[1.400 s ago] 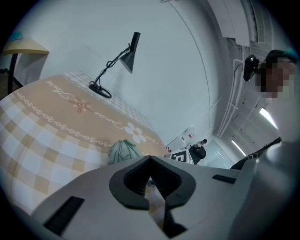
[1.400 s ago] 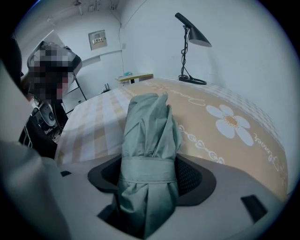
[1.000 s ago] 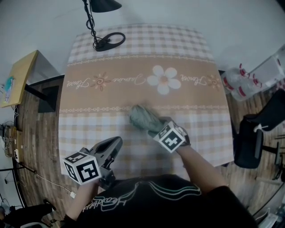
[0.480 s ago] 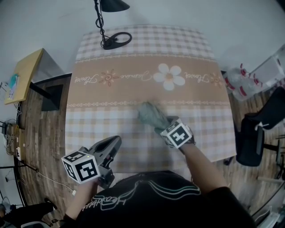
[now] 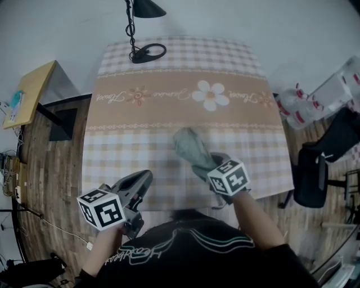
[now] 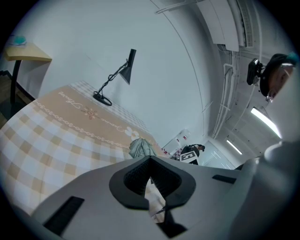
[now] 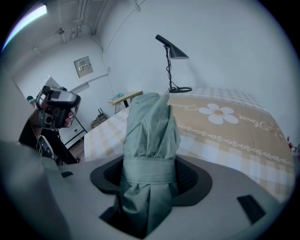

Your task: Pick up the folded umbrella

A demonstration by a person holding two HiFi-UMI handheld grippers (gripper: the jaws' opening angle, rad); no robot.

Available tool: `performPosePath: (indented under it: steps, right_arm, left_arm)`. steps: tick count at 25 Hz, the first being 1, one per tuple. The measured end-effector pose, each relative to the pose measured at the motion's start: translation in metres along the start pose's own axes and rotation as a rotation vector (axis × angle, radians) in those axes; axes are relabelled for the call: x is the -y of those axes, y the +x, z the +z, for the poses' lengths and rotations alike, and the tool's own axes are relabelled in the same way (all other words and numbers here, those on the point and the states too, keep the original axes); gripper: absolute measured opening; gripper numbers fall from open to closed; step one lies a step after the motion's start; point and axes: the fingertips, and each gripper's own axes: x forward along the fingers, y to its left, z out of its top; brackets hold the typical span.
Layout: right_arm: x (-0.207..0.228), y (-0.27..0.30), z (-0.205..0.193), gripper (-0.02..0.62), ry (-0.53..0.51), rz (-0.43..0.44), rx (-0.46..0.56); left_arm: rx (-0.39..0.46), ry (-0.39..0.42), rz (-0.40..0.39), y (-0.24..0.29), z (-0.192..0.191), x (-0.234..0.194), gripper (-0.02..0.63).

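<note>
right hand-held gripper (image 7: 150, 177): clamped on folded umbrella (image 7: 151, 123)
folded umbrella: apparently clear of counter (image 5: 129, 147)
left hand-held gripper (image 6: 150, 165): jaws together, above counter's near edge

Probably an office or lab room.
Checked tablecloth (image 5: 180, 107), desk lamp (image 5: 147, 8) at twelve o'clock, office chair (image 5: 312, 177) at three o'clock, plank floor (image 5: 50, 169).
</note>
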Motion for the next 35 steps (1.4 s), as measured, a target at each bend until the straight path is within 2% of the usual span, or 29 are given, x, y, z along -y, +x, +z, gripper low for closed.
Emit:
performPosePath:
  steps: [12, 20, 23, 35]
  right_arm:
    - [-0.074, -0.08, 0.034, 0.276, 0.026, 0.052, 0.242]
    - [-0.116, -0.136, 0.053, 0.276, 0.061, 0.083, 0.414]
    - [-0.131, -0.149, 0.054, 0.276, 0.051, 0.09, 0.436]
    - [-0.159, -0.175, 0.054, 0.275, 0.076, 0.093, 0.523]
  left_arm:
    - [0.035, 0.064, -0.079, -0.038, -0.005, 0.043, -0.003]
    - [0.053, 0.213, -0.128, -0.062, -0.003, 0.079, -0.003]
    - [0.062, 0.25, -0.142, -0.071, -0.005, 0.087, -0.003]
    - [0.061, 0.285, -0.179, -0.09, -0.012, 0.101, -0.003]
